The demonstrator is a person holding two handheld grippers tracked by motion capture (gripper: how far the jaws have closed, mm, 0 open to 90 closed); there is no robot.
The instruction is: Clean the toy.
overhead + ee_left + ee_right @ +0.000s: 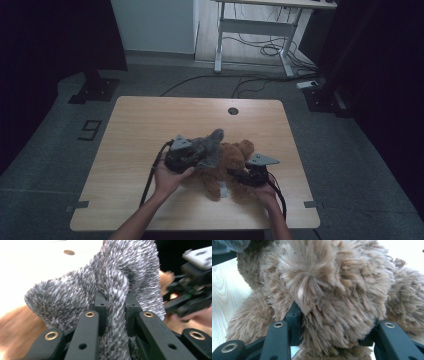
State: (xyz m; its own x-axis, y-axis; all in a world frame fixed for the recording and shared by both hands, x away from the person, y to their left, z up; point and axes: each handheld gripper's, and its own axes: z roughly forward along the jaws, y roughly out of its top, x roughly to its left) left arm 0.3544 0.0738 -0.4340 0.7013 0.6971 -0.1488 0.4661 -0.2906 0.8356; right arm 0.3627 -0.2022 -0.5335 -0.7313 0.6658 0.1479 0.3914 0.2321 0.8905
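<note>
Left gripper (197, 159) clamps a fold of grey cloth (100, 290), jaws nearly together, at 9 o'clock of the bear (227, 167). Right gripper (239, 175) at the bear's 4 o'clock, jaws pressed on a brown fuzzy limb (329, 302). Bear lies mid-table (130, 150), slightly toward 6 o'clock.

My high view looks forward and down over the whole pale wooden table (150, 125) from its near edge. My left gripper view sits tight against a grey fuzzy knitted cloth (105, 290); my right gripper view presses close to a brown furry plush bear (332, 290), which both gripper views share with the high view.
</note>
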